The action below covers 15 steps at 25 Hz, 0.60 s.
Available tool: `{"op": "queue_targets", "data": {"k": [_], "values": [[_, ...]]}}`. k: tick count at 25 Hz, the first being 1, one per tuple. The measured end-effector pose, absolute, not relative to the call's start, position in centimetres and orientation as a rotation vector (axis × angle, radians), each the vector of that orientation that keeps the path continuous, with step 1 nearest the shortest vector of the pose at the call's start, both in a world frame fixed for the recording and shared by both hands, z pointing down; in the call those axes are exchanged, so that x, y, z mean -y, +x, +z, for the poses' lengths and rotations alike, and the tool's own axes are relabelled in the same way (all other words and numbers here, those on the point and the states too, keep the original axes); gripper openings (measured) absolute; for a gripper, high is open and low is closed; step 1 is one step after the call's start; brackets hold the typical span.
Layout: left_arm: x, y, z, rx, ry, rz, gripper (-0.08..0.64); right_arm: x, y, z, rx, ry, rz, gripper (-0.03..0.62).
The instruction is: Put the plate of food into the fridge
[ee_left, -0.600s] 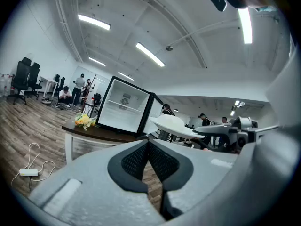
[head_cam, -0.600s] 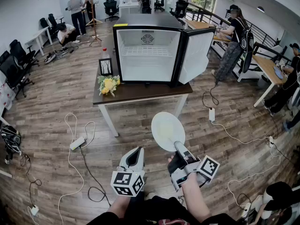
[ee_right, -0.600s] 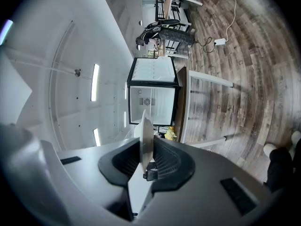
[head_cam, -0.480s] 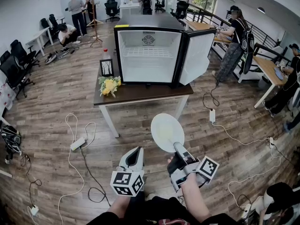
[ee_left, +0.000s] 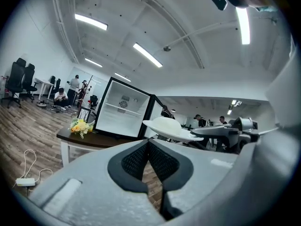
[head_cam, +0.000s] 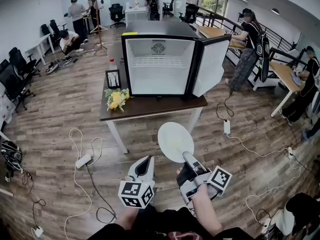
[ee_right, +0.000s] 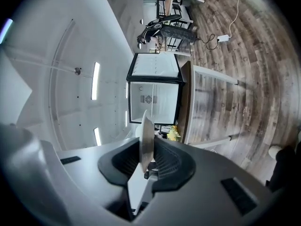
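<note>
My right gripper is clamped on the rim of the round white plate, which it holds level. My left gripper, just beside it, is closed and empty. Ahead, the open black-framed fridge stands on the dark brown table.

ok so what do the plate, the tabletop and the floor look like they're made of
Plate: smooth, plain white with a thin rim, likely glazed ceramic, possibly melamine. Tabletop: dark brown and even-toned, probably wood or veneer. Floor: planks with visible grain and seams, wood or wood-look laminate; can't tell which.
</note>
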<state>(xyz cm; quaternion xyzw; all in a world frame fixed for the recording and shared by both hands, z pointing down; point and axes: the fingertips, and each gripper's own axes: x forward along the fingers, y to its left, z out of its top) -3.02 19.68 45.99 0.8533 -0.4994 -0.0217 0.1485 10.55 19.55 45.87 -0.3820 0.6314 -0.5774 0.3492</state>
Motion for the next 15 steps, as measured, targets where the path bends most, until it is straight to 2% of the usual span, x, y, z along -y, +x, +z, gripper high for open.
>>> {"op": "queue_targets", "data": {"k": [15], "values": [[-13.7,-8.0,46.5,1.319,2.499,-0.028,0.006,-14.2,5.1,47.1,-1.526,-1.031,-1.470,0.083]]}}
